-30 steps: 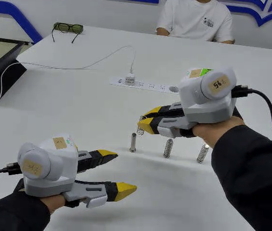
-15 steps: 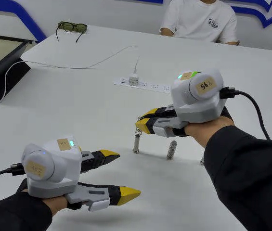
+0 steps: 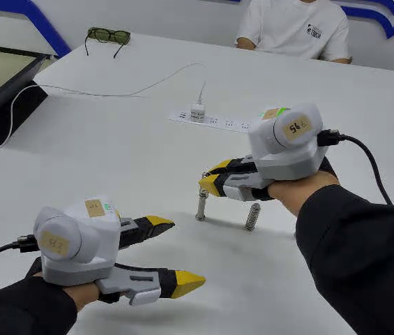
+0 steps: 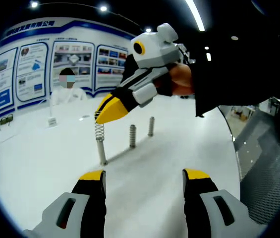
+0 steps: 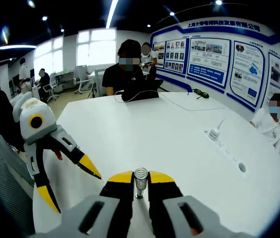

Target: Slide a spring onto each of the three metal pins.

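Left gripper view: pinches third spring (image 4: pixel 99 131) atop last pin (image 4: pixel 101 153) in right gripper (image 4: pixel 102 113); beside it, two pins (image 4: pixel 133 135) apparently sprung already; with left gripper (image 4: pixel 144 174) spread.

White table (image 3: pixel 99 153), silver spring (image 5: pixel 140 174), silver pin (image 4: pixel 101 152), yellow-tipped black claw on grey-white left gripper (image 3: pixel 177 251) and right gripper (image 3: pixel 213 176)

The tan sticker (image 3: pixel 296 128) on the right gripper (image 3: pixel 210 179), at 2 o'clock in the head view, reads approximately "56"; remaining labels are illegible.
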Demonstrator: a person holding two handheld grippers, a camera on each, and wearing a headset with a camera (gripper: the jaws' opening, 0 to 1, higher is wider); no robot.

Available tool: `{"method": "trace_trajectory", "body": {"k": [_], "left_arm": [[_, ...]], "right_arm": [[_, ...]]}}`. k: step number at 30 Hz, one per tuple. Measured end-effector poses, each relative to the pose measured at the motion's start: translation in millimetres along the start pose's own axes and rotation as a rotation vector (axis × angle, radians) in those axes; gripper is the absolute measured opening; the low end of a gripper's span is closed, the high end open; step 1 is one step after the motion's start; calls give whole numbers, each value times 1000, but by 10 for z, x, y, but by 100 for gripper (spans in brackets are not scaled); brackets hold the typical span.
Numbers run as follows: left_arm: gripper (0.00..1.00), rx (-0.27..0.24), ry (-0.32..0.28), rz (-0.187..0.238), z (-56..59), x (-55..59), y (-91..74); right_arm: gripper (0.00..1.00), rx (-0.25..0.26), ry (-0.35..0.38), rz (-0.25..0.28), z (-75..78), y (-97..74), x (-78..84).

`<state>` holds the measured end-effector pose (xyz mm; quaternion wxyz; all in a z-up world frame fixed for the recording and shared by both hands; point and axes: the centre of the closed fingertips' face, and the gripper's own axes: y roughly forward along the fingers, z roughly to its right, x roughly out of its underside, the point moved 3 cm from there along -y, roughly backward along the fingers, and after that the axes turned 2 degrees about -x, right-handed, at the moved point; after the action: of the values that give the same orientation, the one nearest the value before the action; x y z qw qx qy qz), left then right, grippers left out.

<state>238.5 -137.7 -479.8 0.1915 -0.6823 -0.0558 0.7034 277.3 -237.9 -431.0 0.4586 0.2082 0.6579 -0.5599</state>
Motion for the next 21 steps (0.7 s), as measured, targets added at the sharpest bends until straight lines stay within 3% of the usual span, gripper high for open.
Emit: {"method": "trace_trajectory", "body": {"k": [21], "left_arm": [[63,-3,-14,-12,-29,70,14]], "right_arm": [[12,3,26,-62,19,229,274]]}}
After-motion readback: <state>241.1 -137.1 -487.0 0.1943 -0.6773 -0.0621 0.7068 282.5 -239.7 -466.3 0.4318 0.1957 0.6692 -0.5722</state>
